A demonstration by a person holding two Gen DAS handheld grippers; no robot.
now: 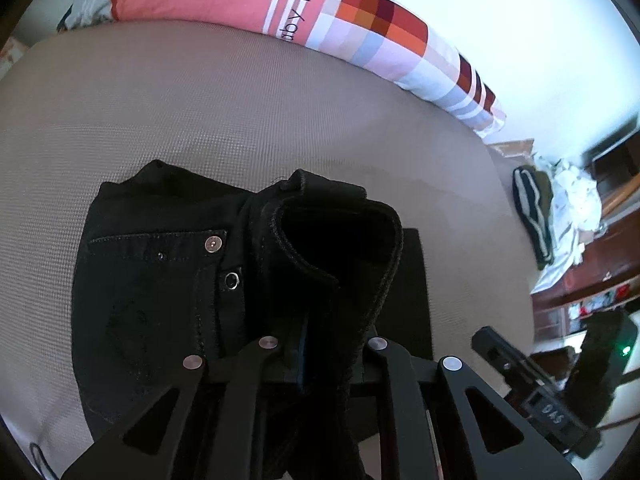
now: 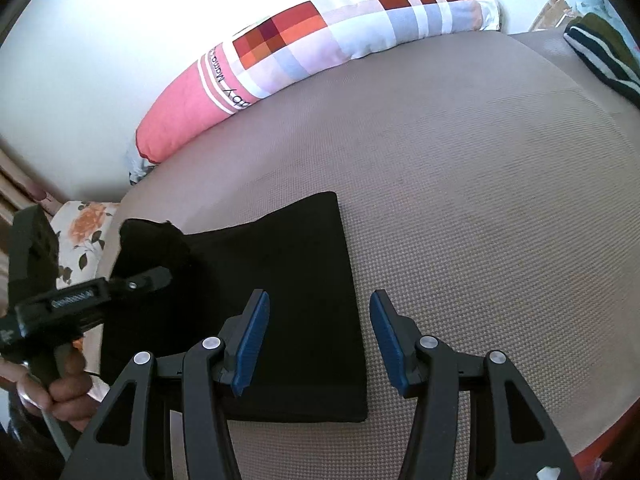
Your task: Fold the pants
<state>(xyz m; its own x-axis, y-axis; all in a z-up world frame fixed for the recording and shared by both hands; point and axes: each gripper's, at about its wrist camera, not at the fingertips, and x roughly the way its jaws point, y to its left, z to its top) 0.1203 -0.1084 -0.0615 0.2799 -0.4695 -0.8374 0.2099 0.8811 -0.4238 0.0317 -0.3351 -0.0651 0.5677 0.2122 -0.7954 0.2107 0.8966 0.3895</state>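
I keep the left gripper (image 1: 320, 364) pinched on the waistband of the black pants (image 1: 168, 288), lifting it over the folded legs on the bed (image 1: 240, 112). The right gripper (image 2: 318, 340) hangs spread and empty above them, ready to flatten.

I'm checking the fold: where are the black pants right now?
The black pants lie on the beige mattress below the long patchwork pillow; one end is pinched in the left tool, while the right tool hangs open above them.
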